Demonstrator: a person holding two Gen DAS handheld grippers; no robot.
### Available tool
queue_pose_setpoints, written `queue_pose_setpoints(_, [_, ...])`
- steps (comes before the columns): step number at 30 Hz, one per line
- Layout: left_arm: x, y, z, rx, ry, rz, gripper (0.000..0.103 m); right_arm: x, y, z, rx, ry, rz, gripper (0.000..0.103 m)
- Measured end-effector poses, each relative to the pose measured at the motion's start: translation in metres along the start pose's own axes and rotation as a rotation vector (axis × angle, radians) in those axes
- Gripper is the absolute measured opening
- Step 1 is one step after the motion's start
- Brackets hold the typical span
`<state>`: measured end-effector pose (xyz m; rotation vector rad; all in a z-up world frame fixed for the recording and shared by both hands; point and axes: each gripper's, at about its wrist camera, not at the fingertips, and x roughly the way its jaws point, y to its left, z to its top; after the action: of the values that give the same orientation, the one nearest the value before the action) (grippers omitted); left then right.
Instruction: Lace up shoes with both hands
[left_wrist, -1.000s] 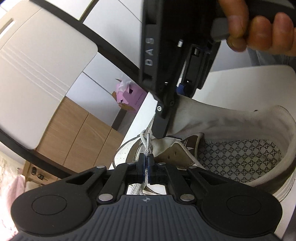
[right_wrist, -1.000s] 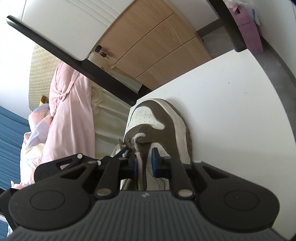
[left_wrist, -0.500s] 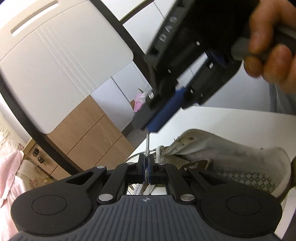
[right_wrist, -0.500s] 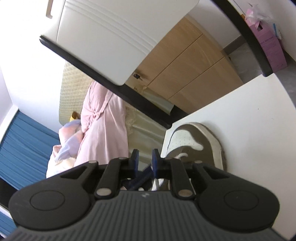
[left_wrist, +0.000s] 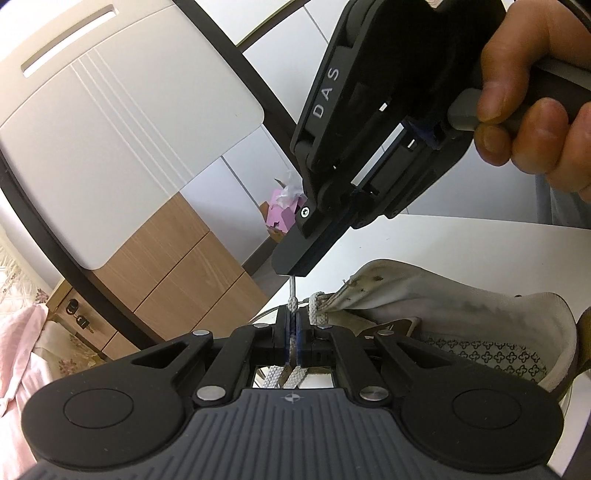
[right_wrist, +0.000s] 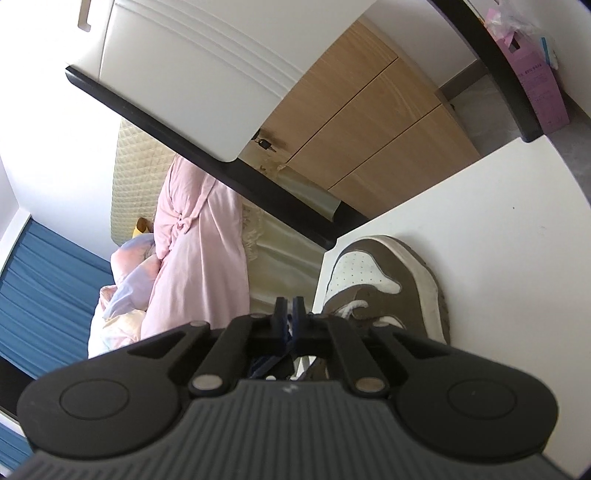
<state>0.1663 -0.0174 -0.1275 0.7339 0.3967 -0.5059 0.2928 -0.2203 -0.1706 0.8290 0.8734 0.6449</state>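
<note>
The worn white-and-brown leather sneaker (right_wrist: 388, 280) lay on the white tabletop (right_wrist: 498, 236), its toe close to the table's far edge. In the left wrist view its heel collar and patterned insole (left_wrist: 491, 354) showed to the right, with the greyed cloth lining standing up around the opening.

A flat white woven shoelace (left_wrist: 292, 305) rose from the shoe and ran between the fingers of the left gripper (left_wrist: 293, 325), which were pressed together on it, blue pads flat against the weave. Two strands of the lace showed below the pads through the gap in the gripper's frame. The lace's thin clear tip (left_wrist: 291, 286) stuck up above the left fingers and met the fingertips of the right gripper (left_wrist: 291, 269), which came down from the upper right, held by a bare hand (left_wrist: 532, 110). Those fingers looked brought together on the tip. In the right wrist view the right gripper (right_wrist: 289, 314) showed only a narrow slit between its fingers, and the lace there was hidden.

Another loop of lace (left_wrist: 317, 308) sat at an eyelet just right of the left fingers.

Beyond the table stood a wood-fronted cabinet with white upper doors (right_wrist: 369, 122), a pink tissue box (left_wrist: 280, 210) on the floor, and a pink robe (right_wrist: 199, 251) hanging near blue curtains (right_wrist: 48, 288).
</note>
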Motion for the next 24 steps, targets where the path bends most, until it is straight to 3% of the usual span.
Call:
queue_pose_setpoints(12, [0.015, -0.003, -0.009, 0.0, -0.012, -0.003, 0.01, 0.002, -0.004, 0.002, 0.015, -0.025, -0.043, 0.002])
queue_pose_setpoints(24, [0.012, -0.002, -0.008, 0.007, -0.02, 0.004, 0.01, 0.008, -0.002, 0.0, 0.01, 0.007, -0.026, 0.003])
